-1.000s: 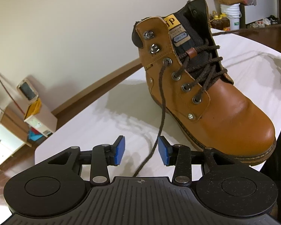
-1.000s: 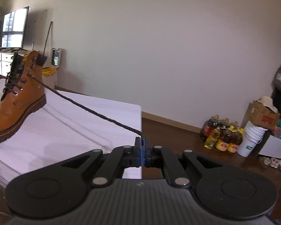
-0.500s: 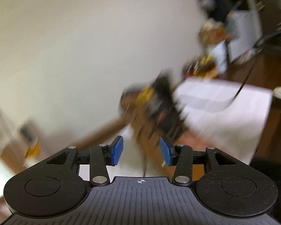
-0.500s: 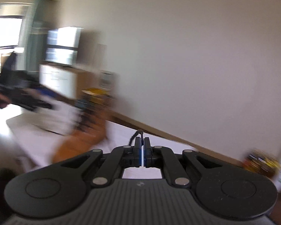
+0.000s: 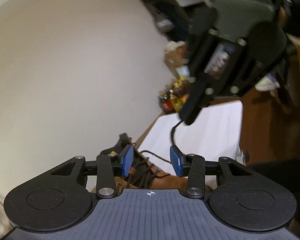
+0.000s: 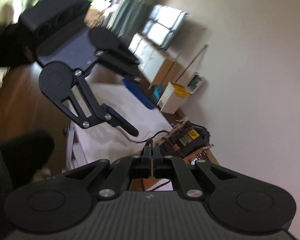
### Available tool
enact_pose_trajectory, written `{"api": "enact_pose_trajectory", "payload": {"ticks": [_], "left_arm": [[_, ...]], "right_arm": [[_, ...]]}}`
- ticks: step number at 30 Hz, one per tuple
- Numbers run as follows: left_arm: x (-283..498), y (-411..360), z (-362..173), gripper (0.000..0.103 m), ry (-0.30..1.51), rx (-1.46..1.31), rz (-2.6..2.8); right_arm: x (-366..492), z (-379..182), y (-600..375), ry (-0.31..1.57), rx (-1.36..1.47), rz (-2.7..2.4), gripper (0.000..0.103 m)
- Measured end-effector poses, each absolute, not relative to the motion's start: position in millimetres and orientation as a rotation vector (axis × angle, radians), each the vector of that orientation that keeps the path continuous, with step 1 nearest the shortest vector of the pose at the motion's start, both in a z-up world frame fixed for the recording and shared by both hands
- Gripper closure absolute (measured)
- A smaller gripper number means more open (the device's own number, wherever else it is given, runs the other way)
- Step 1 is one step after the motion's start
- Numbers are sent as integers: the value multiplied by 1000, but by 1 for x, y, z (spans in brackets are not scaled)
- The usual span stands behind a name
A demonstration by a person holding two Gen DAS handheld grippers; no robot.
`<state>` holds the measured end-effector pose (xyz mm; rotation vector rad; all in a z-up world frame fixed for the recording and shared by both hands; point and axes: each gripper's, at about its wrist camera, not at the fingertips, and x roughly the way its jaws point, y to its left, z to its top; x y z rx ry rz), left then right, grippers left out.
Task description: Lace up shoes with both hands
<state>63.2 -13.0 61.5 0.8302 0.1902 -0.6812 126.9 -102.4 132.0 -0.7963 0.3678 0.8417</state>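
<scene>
Broadly, a white bench [image 5: 210,132] carries everything, its top running toward a pale wall, with brown wooden floor past its edges. On it stands a tan leather boot [image 6: 192,140], close to the bench edge nearest that wall; in the left wrist view only its laced front [image 5: 150,174] shows, low between the blue pads.

Over the bench hang both tools. The left gripper [image 6: 136,108] has its fingers spread but closing, and nothing lies between the pads; the boot merely sits behind the gap. The right gripper [image 6: 152,150] has its fingers pressed together on the dark lace [image 5: 173,132], which hangs from the tips in a short curve and runs down across the white top to the boot's eyelets. From the right wrist camera the lace end [image 6: 149,142] pokes up just above the closed fingers.

Blur softens the background; the cluster of bottles [image 5: 174,98] on the floor by the wall is probably cooking oil.
</scene>
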Motion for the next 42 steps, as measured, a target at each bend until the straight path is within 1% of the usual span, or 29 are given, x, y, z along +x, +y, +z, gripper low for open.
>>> {"api": "enact_pose_trajectory", "payload": {"ticks": [2, 4, 6, 8, 9, 12, 17, 18, 20, 22, 24, 29, 35, 37, 42], "left_arm": [[61, -18, 54, 68, 181, 890, -691], [60, -23, 49, 75, 176, 929, -694], [59, -27, 45, 89, 176, 955, -698], [60, -31, 41, 99, 176, 981, -703], [60, -31, 38, 99, 178, 987, -689], [69, -20, 37, 99, 213, 875, -642], [95, 47, 45, 99, 316, 250, -551], [97, 64, 43, 99, 330, 118, -539], [103, 87, 35, 99, 357, -99, -536], [108, 110, 27, 99, 381, -311, -531], [113, 124, 20, 99, 407, -454, -543], [120, 128, 6, 99, 436, -565, -536], [129, 128, -10, 99, 448, -628, -532], [132, 127, -16, 99, 455, -639, -521], [131, 129, -23, 98, 484, -651, -526]], "right_arm": [[128, 130, -94, 367, -854, 850, 101], [127, 126, -87, 368, -891, 859, 101], [125, 120, -81, 373, -936, 873, 101], [125, 115, -74, 374, -967, 884, 100], [124, 114, -72, 372, -972, 886, 100], [124, 113, -70, 351, -941, 872, 98], [133, 106, -93, 314, -700, 817, 97], [134, 100, -95, 307, -666, 814, 93], [134, 87, -93, 294, -623, 827, 87], [134, 71, -84, 272, -606, 845, 87], [134, 56, -70, 242, -610, 864, 87], [141, 33, -43, 202, -611, 876, 86], [155, 19, -28, 221, -581, 879, 87], [160, 17, -28, 230, -554, 870, 98], [164, 24, -39, 276, -503, 855, 99]]}}
